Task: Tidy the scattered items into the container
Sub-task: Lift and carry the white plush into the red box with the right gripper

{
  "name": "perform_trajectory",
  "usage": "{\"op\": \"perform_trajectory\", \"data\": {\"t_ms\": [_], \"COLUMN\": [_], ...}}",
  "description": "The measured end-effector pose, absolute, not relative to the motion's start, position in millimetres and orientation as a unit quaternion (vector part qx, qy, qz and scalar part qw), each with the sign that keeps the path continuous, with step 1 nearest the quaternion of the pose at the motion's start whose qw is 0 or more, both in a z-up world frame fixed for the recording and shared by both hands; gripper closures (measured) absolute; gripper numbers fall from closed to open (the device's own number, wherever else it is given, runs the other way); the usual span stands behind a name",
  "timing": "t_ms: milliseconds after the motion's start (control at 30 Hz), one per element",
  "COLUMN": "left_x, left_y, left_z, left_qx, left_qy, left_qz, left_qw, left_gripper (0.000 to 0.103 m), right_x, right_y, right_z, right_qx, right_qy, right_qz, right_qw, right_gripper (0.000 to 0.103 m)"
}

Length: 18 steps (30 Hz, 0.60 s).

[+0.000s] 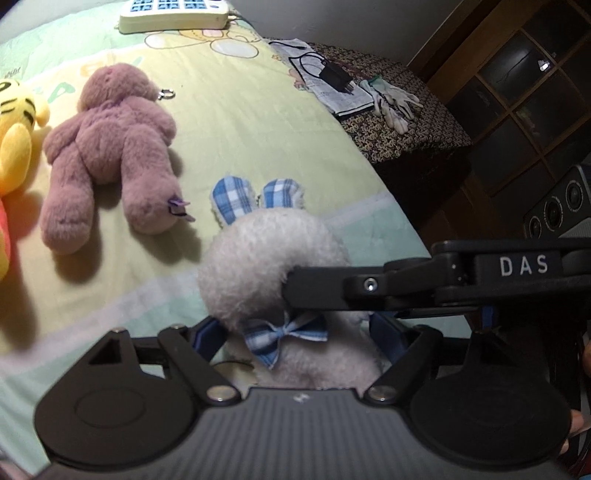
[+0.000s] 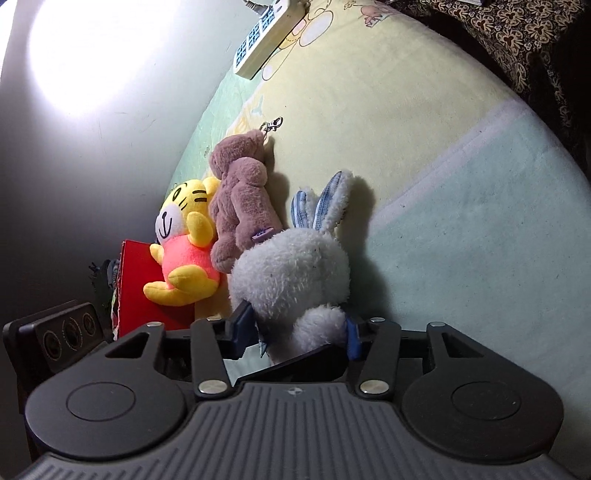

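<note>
A white plush rabbit [image 1: 273, 266] with blue checked ears and a bow tie is seen closest, lying on a pale green and yellow bedspread [image 1: 258, 122]. The left gripper [image 1: 295, 332] is closed around the rabbit's body just below the bow, its blue pads pressed into the fleece on both sides. In the left wrist view the right gripper [image 1: 295, 284] is seen reaching in from the side, one finger sunk against the rabbit's head. In its own view the right gripper [image 2: 295, 328] appears clamped on the rabbit's lower body, though how firmly cannot be told.

The step in hand is judged to be the pick-up of the rabbit, the first of three toys to be tidied. A lift clear of the bedspread is called for next, then a carry to the container.

Just beyond the rabbit, a mauve teddy bear [image 1: 110, 155] with a key clip is laid face down, close enough to be dragged along. Beyond the bear, a yellow tiger toy [image 2: 188, 240] is propped against a red box [image 2: 140, 288], possibly the container. Farthest from the rabbit, a power strip [image 1: 173, 14] is seen, with a charger [image 1: 334, 77] and gloves [image 1: 391, 99] on a patterned cloth beside the bedspread.
</note>
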<state>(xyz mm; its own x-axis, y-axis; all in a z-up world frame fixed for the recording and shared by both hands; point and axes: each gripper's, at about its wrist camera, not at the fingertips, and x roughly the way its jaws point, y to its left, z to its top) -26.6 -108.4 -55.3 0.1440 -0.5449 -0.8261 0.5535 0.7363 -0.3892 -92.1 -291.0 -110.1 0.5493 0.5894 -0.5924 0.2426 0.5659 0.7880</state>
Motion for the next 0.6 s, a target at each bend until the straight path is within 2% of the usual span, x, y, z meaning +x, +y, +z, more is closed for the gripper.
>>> {"op": "perform_trajectory", "data": {"t_ms": [233,600], "left_x": [-48.7,-46.6], "left_y": [-104.6,-29.3], "left_z": [-38.0,20.5], "left_qx": [0.047,0.01], "left_qy": [0.519,0.462], "left_qz": [-0.384,-0.35], "left_qw": [0.762,0.815], "left_gripper": [0.02,0.02], "right_x": [-102.1,-79.3], "right_y": [-284.7,-220.6], "right_z": [-87.8,-31.0], "right_qx": [0.428,0.37], "right_qy": [0.469,0.451], "right_qz": [0.144,0.235], "right_qw": [0.759,0.778], "right_gripper": [0.055,0.055]}}
